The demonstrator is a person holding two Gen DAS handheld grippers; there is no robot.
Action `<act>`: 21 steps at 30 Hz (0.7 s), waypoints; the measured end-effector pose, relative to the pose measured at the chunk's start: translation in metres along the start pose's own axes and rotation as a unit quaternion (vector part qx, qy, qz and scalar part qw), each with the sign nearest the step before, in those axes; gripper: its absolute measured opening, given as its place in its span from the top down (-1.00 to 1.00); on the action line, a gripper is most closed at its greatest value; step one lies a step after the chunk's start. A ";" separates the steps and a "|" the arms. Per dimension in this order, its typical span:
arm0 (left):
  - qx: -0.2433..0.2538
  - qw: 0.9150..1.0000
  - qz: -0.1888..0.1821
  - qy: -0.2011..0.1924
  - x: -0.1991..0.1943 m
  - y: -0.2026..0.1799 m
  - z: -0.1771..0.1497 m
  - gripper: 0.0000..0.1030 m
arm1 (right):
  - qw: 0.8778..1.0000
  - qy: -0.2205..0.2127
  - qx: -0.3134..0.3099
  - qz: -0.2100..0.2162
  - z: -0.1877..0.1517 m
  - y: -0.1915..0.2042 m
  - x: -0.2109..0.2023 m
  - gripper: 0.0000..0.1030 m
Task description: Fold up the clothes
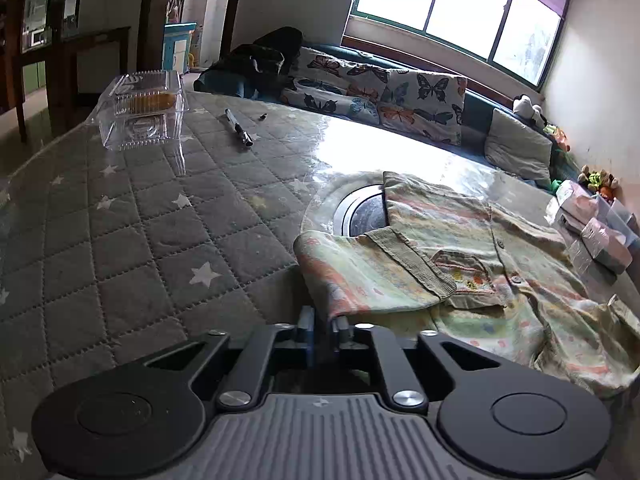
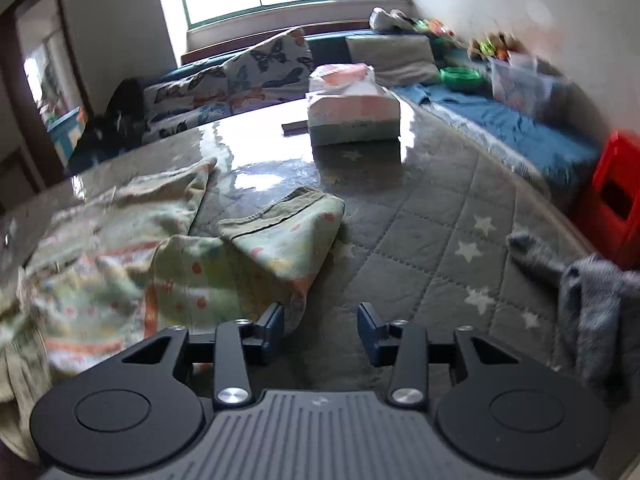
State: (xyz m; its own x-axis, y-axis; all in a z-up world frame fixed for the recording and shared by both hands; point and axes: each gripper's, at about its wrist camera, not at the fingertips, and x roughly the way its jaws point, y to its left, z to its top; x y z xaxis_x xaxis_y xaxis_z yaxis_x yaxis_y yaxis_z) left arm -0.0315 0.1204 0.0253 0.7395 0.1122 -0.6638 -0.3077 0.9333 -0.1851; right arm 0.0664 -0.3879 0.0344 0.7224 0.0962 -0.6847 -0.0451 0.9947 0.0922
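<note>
A: Locate the garment.

B: The pale green printed button shirt (image 1: pixel 460 264) lies on the grey quilted star-pattern table cover (image 1: pixel 132 216), one sleeve folded inward.

A: Jaw status?

B: Left gripper (image 1: pixel 322 326): jaws slightly apart, sleeve edge directly ahead, unclamped. Right gripper (image 2: pixel 320 320): jaws apart, empty, shirt to its left.

On my right camera the pale green patterned shirt (image 2: pixel 100 248) is blurred, and the grey knitted cloth (image 2: pixel 592 304) is cut by the edge.
</note>
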 end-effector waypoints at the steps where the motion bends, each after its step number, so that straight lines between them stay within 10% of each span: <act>1: 0.003 1.000 0.002 -0.001 -0.001 -0.001 -0.001 0.43 | 1.000 -0.003 -0.010 -0.001 0.001 0.004 0.000 0.02; 9: 0.031 0.999 0.014 -0.023 -0.012 -0.013 0.004 -0.30 | 0.994 -0.011 -0.100 -0.031 0.018 0.037 0.037 -0.33; 21: 0.048 0.998 0.024 -0.027 -0.009 -0.023 0.009 -0.58 | 0.990 -0.070 -0.064 -0.109 0.042 0.001 0.026 -0.50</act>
State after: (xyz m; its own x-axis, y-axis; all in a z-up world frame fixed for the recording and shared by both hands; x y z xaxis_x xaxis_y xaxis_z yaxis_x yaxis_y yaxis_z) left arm -0.0260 0.1004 0.0419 0.7567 0.1739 -0.6302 -0.2871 0.9545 -0.0813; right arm 0.1144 -0.3857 0.0470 0.8121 -0.1185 -0.5714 0.0425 0.9886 -0.1446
